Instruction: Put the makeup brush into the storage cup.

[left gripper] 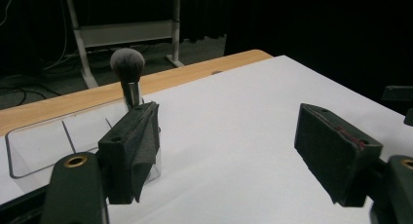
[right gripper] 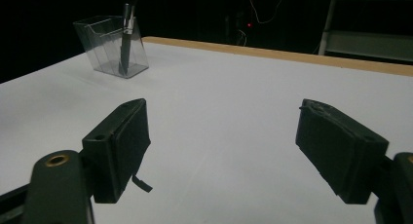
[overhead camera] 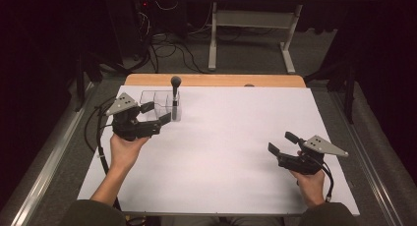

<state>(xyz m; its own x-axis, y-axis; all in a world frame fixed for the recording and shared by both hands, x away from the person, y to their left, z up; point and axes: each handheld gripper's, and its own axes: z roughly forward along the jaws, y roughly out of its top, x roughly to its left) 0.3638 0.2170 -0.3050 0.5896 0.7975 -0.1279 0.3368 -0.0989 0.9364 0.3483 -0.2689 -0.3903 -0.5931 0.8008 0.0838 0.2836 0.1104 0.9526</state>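
A: Where's the brush [overhead camera: 175, 91]?

B: Standing upright in the clear holder [overhead camera: 155, 104], in its right-hand compartment as you look from above. Bristle head up, handle down inside. The holder sits toward the far left of the white table [overhead camera: 236, 137], near the wooden edge [overhead camera: 216, 80].

A: And your left gripper [overhead camera: 158, 114]?

B: Just beside the holder, on its near side. Jaws spread wide, nothing between them. In the left gripper view the brush [left gripper: 127, 70] rises right behind the left pad [left gripper: 134, 146], and the holder [left gripper: 58, 136] lies partly behind that jaw. Whether the pad touches the holder wall, I can't tell.

A: The other one?

B: Your right gripper [overhead camera: 279, 143] is well apart from all that, low over the near right part of the table. Its jaws gape too, holding nothing. In the right gripper view its jaws point across bare white surface, with the holder [right gripper: 111, 46] and the brush handle [right gripper: 125, 48] far off at upper left.

A: Beyond the table?

B: Dark floor with cables [overhead camera: 167, 49] and a pale metal frame [overhead camera: 251, 34].
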